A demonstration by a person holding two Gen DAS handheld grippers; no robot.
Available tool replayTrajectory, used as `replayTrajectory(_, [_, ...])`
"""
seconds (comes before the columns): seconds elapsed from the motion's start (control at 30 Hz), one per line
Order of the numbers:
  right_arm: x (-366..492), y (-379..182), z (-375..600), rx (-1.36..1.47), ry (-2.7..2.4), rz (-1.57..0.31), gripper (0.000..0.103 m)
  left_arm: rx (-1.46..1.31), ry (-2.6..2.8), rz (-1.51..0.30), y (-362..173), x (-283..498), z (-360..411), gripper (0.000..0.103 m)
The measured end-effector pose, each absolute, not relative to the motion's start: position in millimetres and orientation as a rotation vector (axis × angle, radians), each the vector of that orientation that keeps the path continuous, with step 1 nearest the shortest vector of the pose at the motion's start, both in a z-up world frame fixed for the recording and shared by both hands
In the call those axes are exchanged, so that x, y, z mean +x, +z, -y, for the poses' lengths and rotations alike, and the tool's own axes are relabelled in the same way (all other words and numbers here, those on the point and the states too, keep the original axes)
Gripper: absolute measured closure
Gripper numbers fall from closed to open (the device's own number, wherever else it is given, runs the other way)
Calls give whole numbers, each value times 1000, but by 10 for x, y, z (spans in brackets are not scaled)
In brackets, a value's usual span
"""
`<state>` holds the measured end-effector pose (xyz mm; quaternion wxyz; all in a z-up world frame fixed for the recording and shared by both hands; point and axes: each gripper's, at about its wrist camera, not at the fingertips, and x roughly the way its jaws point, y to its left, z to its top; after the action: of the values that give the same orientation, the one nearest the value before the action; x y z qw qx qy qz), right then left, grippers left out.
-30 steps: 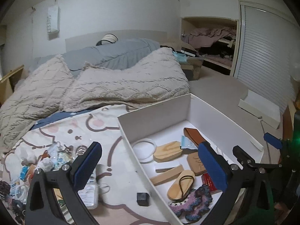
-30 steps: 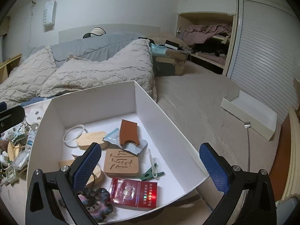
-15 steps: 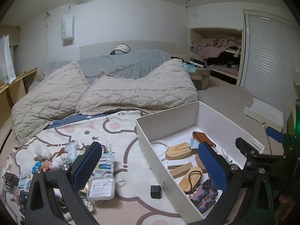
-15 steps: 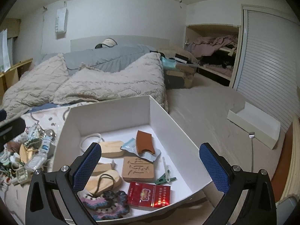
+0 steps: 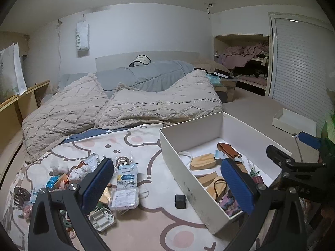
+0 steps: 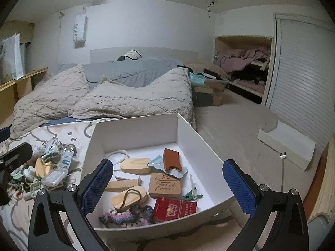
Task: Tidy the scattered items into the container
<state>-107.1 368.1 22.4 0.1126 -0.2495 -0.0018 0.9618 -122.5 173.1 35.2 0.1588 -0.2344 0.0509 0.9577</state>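
Between the wide-open, empty fingers of the right gripper sits a white box on the bed. Inside lie a red packet and crocheted piece at the near edge, then a carved wooden tile, wooden blocks, a brown leather sleeve and white ring farther back. Left of the box, the left gripper, also open and empty, hovers over a black cube and scattered clutter on the cartoon blanket.
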Motion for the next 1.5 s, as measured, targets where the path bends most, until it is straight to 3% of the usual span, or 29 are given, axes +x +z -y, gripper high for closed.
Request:
replayTrajectory(0.7, [-375, 280, -3571, -665, 2876, 88, 0, -658, 2755, -137, 254, -686, -1543, 0])
replayTrajectory(1.5, [-157, 188, -3539, -680, 2884, 108, 0, -677, 2747, -123, 146, -442, -1454, 0])
